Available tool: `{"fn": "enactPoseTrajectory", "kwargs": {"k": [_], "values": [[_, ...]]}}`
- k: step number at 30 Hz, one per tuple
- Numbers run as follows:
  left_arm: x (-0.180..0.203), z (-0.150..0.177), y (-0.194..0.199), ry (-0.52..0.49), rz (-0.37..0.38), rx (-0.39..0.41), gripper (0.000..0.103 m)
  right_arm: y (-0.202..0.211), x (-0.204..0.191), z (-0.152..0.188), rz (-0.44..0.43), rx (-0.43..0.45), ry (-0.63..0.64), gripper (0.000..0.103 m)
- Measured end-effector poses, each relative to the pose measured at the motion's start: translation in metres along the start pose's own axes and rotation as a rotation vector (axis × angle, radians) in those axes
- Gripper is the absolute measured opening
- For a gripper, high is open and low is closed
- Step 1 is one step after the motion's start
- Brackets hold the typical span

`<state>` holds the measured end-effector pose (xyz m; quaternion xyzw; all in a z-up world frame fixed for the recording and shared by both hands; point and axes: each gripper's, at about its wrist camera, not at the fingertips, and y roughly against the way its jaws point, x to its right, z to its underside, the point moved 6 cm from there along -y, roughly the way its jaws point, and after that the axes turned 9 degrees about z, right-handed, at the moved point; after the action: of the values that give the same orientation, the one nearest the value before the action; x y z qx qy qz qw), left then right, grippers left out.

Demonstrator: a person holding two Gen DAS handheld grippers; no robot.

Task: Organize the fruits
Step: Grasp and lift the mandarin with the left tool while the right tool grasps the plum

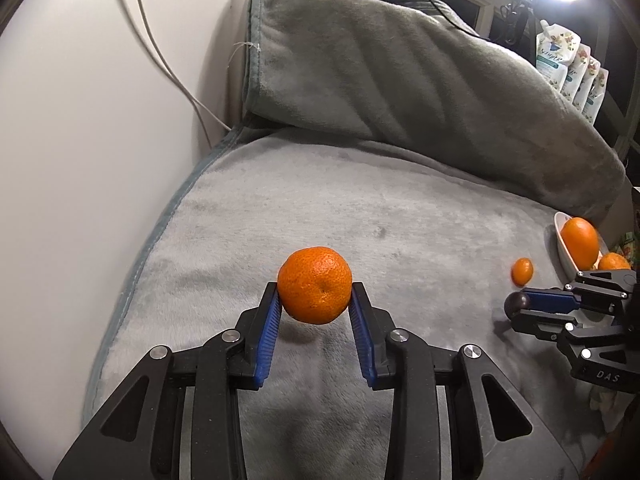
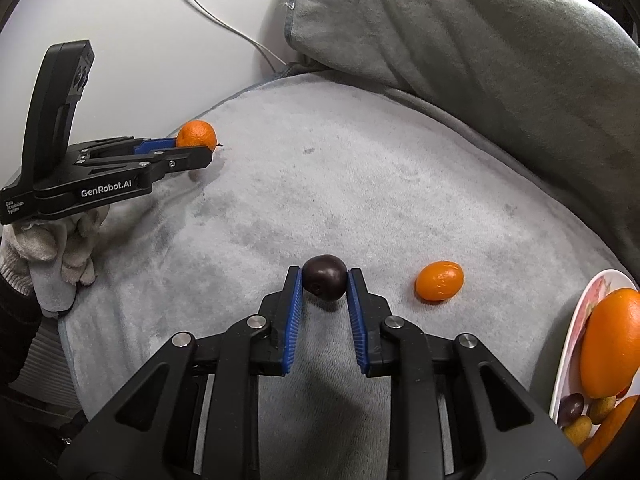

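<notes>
The left gripper point(image 1: 315, 294) has its blue pads pressed on both sides of a mandarin point(image 1: 315, 285), holding it at its widest part, just above the grey blanket point(image 1: 360, 184). The right gripper point(image 2: 324, 280) is closed almost fully on a small dark plum point(image 2: 324, 277), which sits at the very tips of the fingers.

The mandarin looks light, with a loose and soft skin — a hard squeeze would probably bruise it, so a gentle hold across the middle seems right. The plum is smooth and round, so I think it can slip out of the tips easily.

A small orange fruit point(image 2: 439, 281) lies on the blanket near the plate point(image 2: 576, 320), where other fruits are already gathered.
</notes>
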<state>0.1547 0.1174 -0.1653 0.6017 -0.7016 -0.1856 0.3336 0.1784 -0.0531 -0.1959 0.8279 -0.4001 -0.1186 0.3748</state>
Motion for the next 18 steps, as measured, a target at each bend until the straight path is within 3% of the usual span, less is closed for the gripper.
{"fn": "enactPoseTrajectory", "kwargs": {"k": [18], "values": [[0.056, -0.001, 0.022, -0.056, 0.105, 0.033, 0.032, 0.055, 0.025, 0.010, 0.006, 0.090, -0.071, 0.023]]}}
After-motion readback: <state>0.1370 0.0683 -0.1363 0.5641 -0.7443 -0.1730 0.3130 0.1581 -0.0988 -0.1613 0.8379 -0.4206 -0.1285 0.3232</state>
